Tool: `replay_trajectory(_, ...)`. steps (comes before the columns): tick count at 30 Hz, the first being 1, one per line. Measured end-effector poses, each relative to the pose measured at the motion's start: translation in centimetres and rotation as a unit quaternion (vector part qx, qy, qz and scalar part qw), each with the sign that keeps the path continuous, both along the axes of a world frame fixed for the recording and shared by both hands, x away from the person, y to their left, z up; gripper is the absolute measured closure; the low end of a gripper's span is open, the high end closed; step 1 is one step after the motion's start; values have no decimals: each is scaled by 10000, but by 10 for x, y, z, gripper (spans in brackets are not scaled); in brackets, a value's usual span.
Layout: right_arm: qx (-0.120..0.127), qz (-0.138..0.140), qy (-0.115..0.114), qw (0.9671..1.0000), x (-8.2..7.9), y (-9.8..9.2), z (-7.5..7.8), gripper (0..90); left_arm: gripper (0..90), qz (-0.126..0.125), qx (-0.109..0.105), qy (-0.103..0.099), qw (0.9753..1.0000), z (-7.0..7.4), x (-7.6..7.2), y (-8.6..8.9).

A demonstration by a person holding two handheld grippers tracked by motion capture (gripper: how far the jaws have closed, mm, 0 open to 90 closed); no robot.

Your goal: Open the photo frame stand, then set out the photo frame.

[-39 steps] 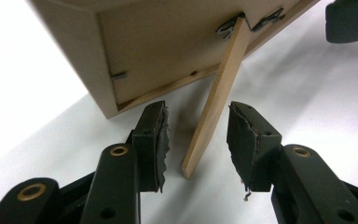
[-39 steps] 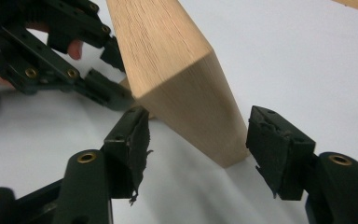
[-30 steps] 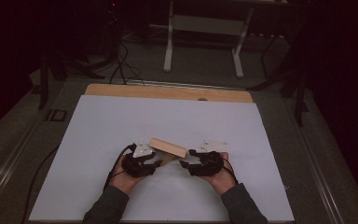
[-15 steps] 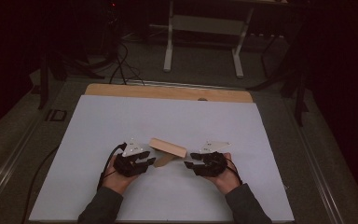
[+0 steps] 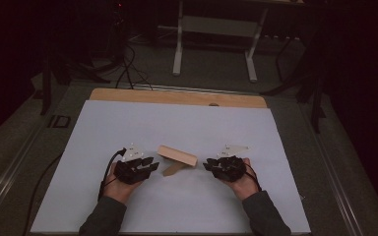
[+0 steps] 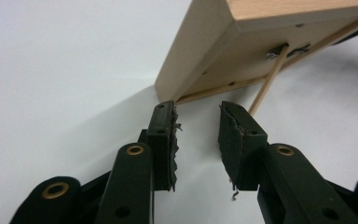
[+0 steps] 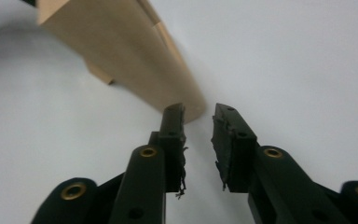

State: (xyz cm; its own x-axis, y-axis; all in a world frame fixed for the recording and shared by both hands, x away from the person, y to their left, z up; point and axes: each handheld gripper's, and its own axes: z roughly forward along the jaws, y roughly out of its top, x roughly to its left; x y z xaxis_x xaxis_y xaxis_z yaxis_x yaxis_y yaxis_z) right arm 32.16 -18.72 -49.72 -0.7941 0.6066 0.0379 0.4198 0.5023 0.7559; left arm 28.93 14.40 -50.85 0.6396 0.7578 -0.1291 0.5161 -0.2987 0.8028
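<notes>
Your left gripper (image 5: 152, 166) and right gripper (image 5: 207, 164) flank the wooden block (image 5: 177, 156) on the tabletop (image 5: 177, 123), apart from it.

A wooden frame (image 5: 177, 157) stands propped on the sheet (image 5: 187, 123) near the person's edge of the table (image 5: 177, 96), midway between the two grippers. The left gripper (image 5: 147, 165) lies just to its left, the right gripper (image 5: 209, 165) a little off to its right, each pointing inward at it. A bare strip of table lies behind the sheet.
</notes>
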Motion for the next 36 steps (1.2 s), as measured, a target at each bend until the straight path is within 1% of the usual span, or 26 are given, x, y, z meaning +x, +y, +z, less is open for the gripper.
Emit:
replay_trajectory(3,26,-73,-34,10000,5,1,1,763,677,5,-12,-33,10000,2,1,0)
replay_trajectory(8,80,-192,-101,9997,11,7,1,805,731,-69,-151,-31,9999,5,4,0)
replay_trajectory(10,100,-243,-126,9996,14,10,1,830,758,-82,-162,-32,9998,5,5,-1)
replay_trajectory(13,146,-331,-155,9992,17,13,1,873,806,-114,-110,-28,9999,4,7,-5)
replay_trajectory(14,159,-358,-161,9991,19,14,1,893,834,-118,-87,-19,9999,3,8,-6)
replay_trajectory(15,170,-385,-157,9990,20,15,1,896,865,-120,-75,-17,9999,3,9,-7)
replay_trajectory(17,180,-397,-165,9989,21,16,0,897,895,-139,-97,-7,9999,2,10,-9)
replay_trajectory(24,252,-428,-136,9987,24,20,0,897,900,-171,-23,12,9999,-1,13,-15)
replay_trajectory(27,286,-414,-133,9986,25,23,-1,898,900,-201,-31,5,9998,-1,13,-17)
replay_trajectory(36,406,-407,-92,9983,29,31,-2,897,900,-270,45,5,9996,-1,17,-26)
